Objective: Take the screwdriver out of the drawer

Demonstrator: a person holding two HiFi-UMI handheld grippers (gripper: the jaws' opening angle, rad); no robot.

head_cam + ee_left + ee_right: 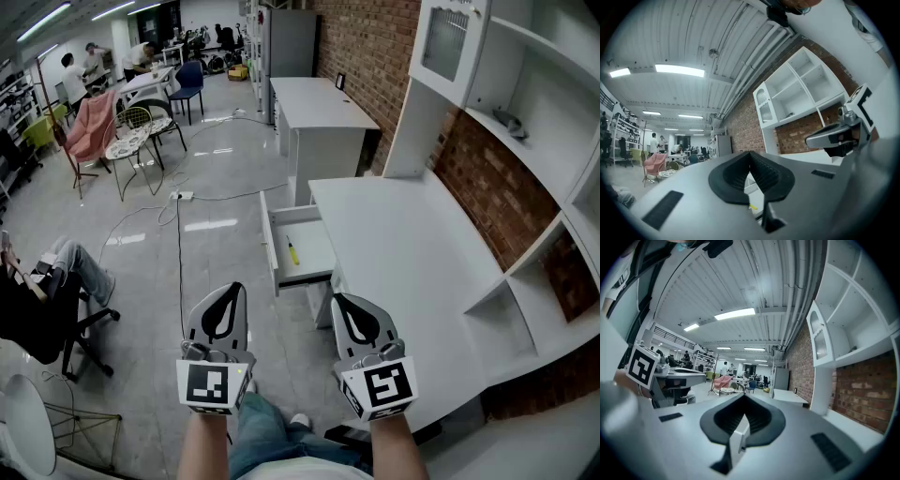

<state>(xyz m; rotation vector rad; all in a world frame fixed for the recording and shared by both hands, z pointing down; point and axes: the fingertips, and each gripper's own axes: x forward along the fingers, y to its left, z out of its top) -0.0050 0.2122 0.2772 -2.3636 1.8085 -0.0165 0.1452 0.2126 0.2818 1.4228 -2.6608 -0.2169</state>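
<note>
A small yellow screwdriver (292, 251) lies inside the open white drawer (315, 246), which is pulled out from the left side of the white desk (412, 244). Both grippers hang low in the head view, short of the drawer and above the floor. My left gripper (236, 285) is shut with nothing in it, and my right gripper (337, 297) is also shut and empty. In the left gripper view the jaws (750, 153) meet at the tips, and a bit of the yellow screwdriver (753, 206) shows below them. The right gripper (744, 394) points at the drawer's white edge.
A white shelf unit (525, 103) stands on the desk against a brick wall (375, 47). A second white desk (319, 103) stands farther back. A seated person (47, 281), chairs (141, 131) and a floor cable (180, 244) are on the left.
</note>
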